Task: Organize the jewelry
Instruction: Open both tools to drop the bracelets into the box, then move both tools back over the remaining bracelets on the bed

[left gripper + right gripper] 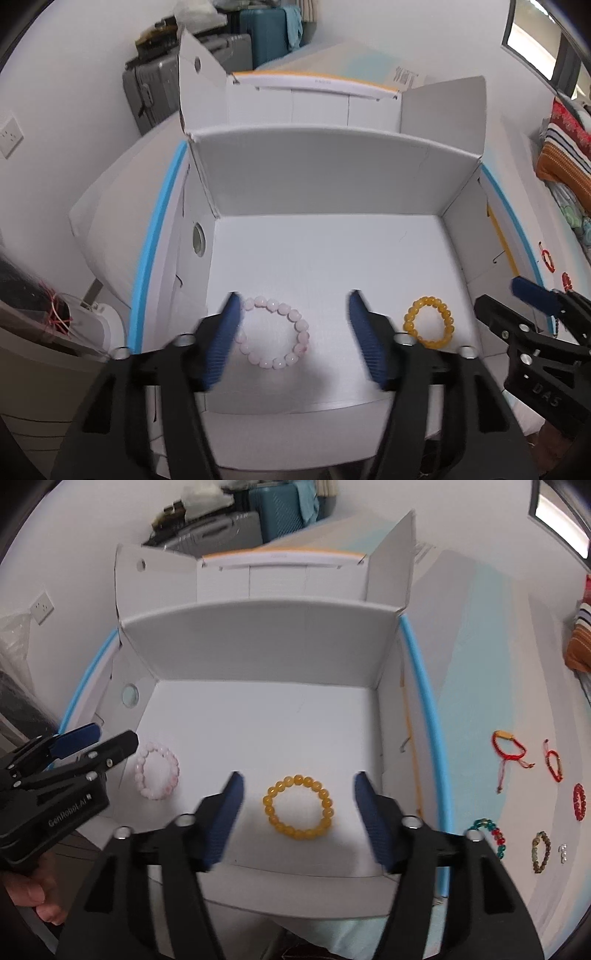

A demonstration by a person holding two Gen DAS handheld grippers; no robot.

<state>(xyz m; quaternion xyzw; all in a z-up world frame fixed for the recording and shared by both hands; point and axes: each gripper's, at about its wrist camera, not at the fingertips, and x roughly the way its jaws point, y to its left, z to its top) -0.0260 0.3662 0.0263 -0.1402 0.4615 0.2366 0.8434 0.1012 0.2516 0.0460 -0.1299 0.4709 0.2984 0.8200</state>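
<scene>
Both grippers wide open, holding nothing: left gripper point(291, 332) straddles pink bead bracelet point(273, 332) lying on floor of white box point(325, 177), right gripper point(299, 812) straddles yellow bead bracelet point(297, 806) beside it. More bracelets lie outside on the table point(480, 686): red cord bracelet point(509, 746), multicolor bead bracelet point(493, 834)

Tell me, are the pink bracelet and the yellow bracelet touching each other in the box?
Apart. The right wrist view shows bare white box floor between the pink bracelet and the yellow bracelet.
</scene>
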